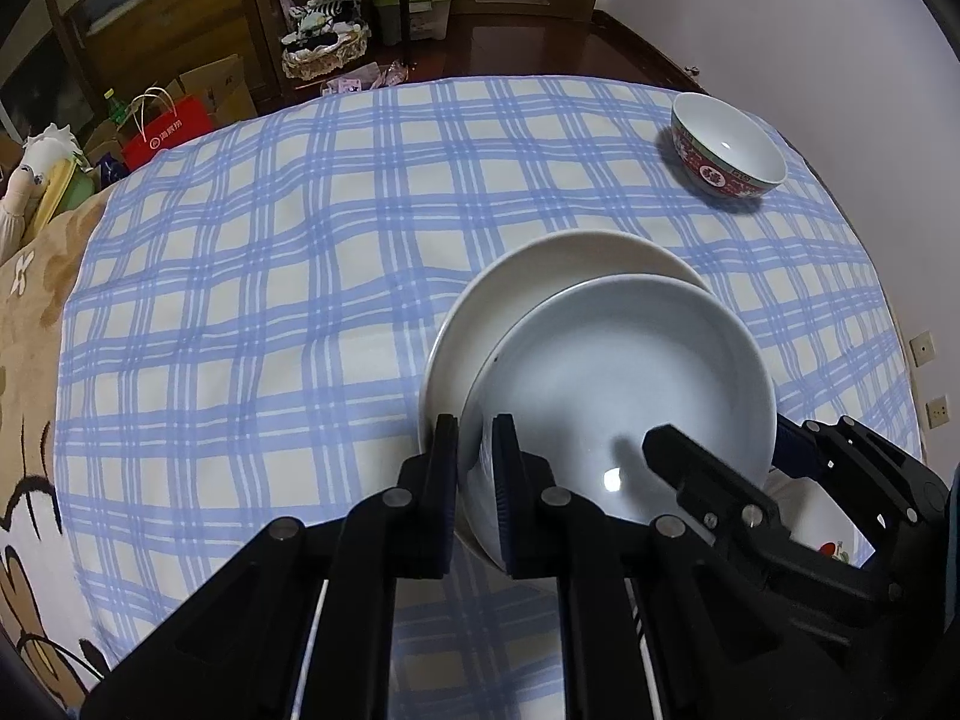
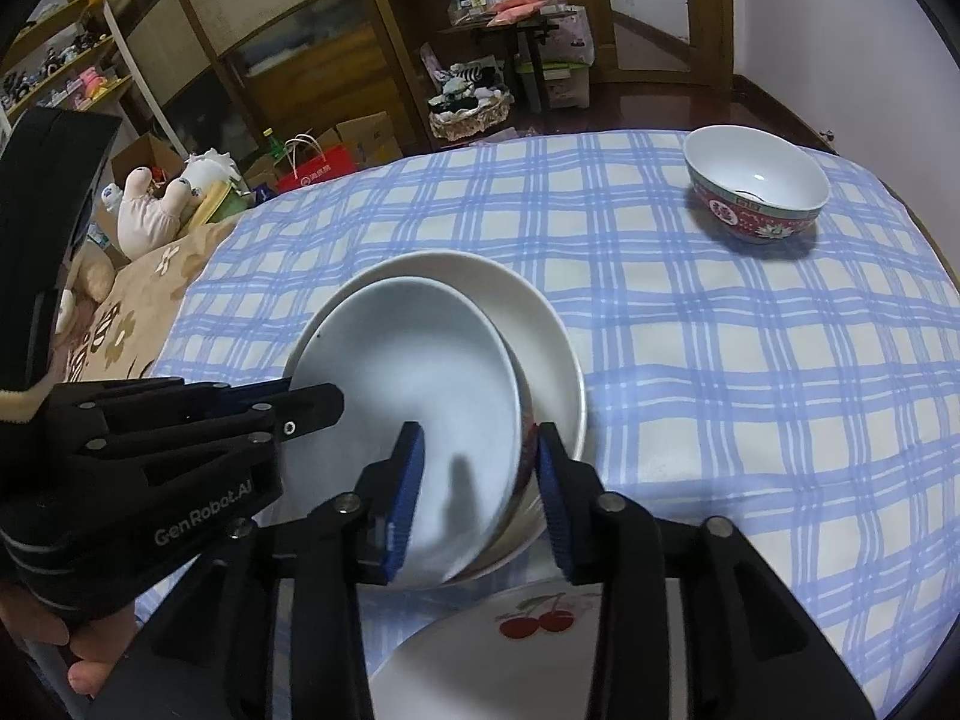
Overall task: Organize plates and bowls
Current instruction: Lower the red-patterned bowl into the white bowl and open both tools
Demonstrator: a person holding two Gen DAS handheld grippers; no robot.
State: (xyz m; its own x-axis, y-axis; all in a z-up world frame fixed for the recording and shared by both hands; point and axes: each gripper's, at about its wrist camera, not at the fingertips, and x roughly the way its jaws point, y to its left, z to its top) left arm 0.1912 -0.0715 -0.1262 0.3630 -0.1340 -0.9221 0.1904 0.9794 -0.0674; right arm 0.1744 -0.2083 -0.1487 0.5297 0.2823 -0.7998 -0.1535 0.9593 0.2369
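Note:
A white bowl (image 1: pixel 618 384) is held tilted over a larger cream plate (image 1: pixel 540 276) on the checked tablecloth. My left gripper (image 1: pixel 477 468) is shut on the bowl's left rim. My right gripper (image 2: pixel 480 480) straddles the bowl's right rim (image 2: pixel 516 420) with its jaws apart, one finger inside the bowl and one outside. The bowl (image 2: pixel 402 396) and plate (image 2: pixel 540 330) also show in the right wrist view. A red patterned bowl (image 1: pixel 726 144) stands upright at the far right of the table, also in the right wrist view (image 2: pixel 756 186). A white cherry-print plate (image 2: pixel 510 648) lies under the right gripper.
The blue checked cloth (image 1: pixel 270 300) covers a round table. A brown flowered cloth (image 1: pixel 30 330) lies at the left edge. Beyond the table are a red bag (image 1: pixel 165 129), boxes, shelves and a basket (image 1: pixel 324 54) on the floor.

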